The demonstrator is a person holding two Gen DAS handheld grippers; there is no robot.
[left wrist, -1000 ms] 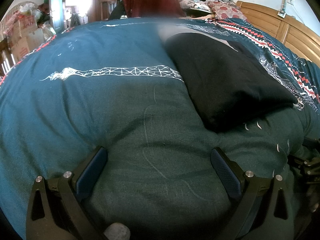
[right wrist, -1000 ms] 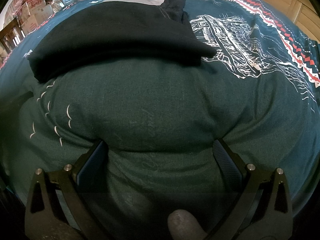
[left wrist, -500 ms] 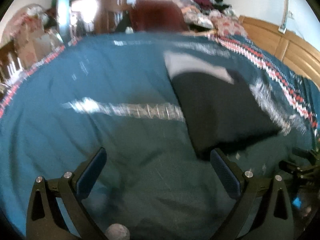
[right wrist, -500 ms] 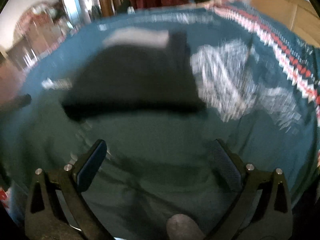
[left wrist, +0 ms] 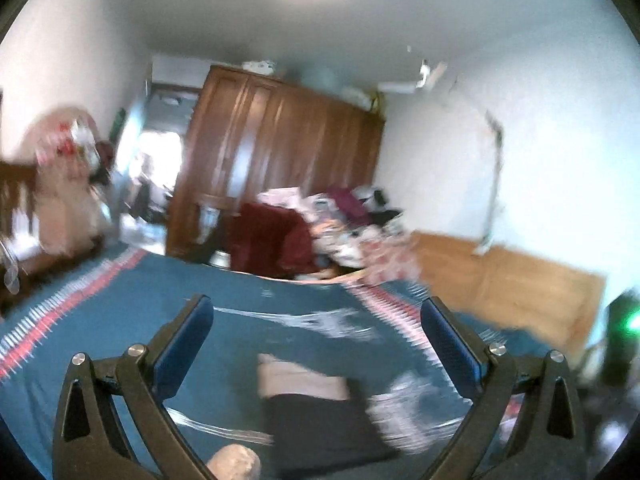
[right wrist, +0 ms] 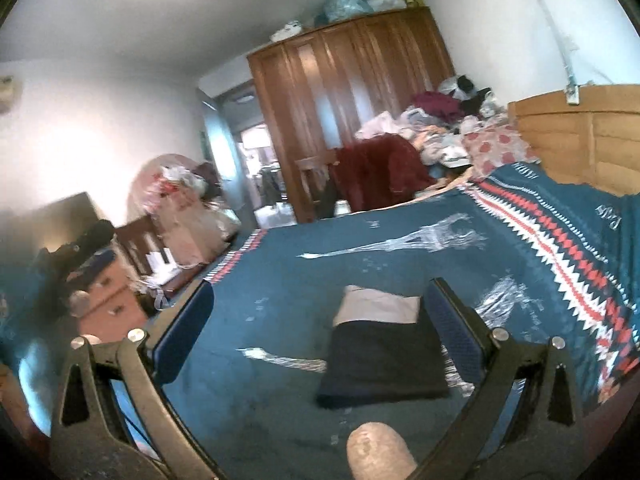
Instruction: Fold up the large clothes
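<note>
A folded black garment (right wrist: pixel 384 360) with a pale band at its far end lies flat on the teal bedspread (right wrist: pixel 304 280). In the blurred left wrist view the same black garment (left wrist: pixel 320 428) sits low between the fingers. My left gripper (left wrist: pixel 316 344) is open and empty, raised above the bed (left wrist: pixel 120 308). My right gripper (right wrist: pixel 318 324) is also open and empty, held up and back from the garment, whose right edge lies behind the right finger (right wrist: pixel 452 332).
A wooden wardrobe (right wrist: pixel 352 92) stands at the far side. A pile of clothes (right wrist: pixel 440 132) and a dark red garment over a chair (right wrist: pixel 380 168) sit beyond the bed. A wooden headboard (right wrist: pixel 580 132) is at the right; furniture and clutter (right wrist: pixel 172 208) at the left.
Both grippers have lifted away from the bedspread and tilted upward, so the room and ceiling fill the views. The folded black garment stays on the bed, now farther below.
</note>
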